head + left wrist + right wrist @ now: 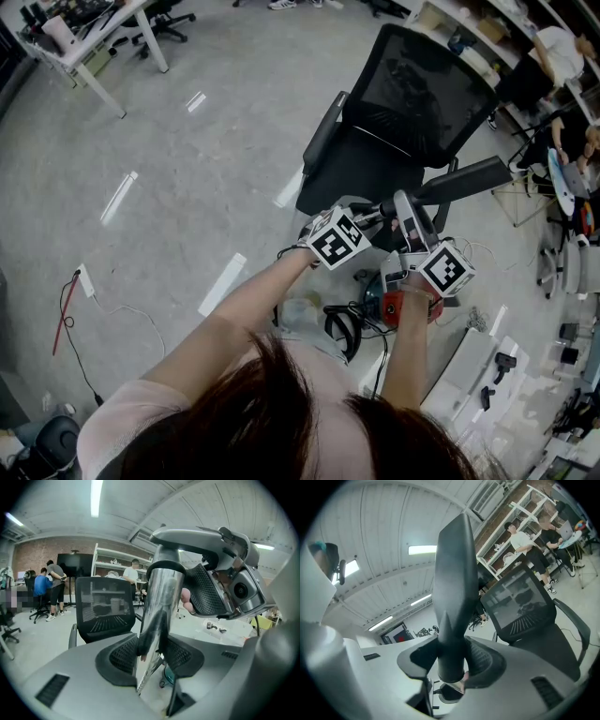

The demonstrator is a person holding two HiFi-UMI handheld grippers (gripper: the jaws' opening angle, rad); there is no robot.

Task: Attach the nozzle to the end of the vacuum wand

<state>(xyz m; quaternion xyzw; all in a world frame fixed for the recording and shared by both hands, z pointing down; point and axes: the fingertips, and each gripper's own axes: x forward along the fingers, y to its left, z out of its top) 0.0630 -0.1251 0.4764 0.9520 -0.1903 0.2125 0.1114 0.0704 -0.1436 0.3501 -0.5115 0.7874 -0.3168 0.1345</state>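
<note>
My left claw point(152, 656) is clamped on the shiny metal vacuum wand point(161, 602), both mesh pads pressed against the tube, which stands nearly upright between them. My right claw point(452, 663) is closed on the dark nozzle point(454, 583), gripping it near its round collar, with the long tapered body rising above the jaws. In the left gripper view a dark ring wraps the wand's upper end, and the right claw's grey body with its camera lens hangs just beside it. I cannot tell whether the nozzle is pushed fully home. From the head view both claws are held close together in front of me above the floor point(187, 169), and the nozzle juts out to the right past them. A black mesh office chair point(412, 94) stands just behind the claws, and a red vacuum body point(401, 306) sits low beneath my right forearm. A red cable point(64, 319) and a white power strip point(86, 280) lie on the floor off to my left. People stand by the shelves point(112, 559) in the background.
</note>
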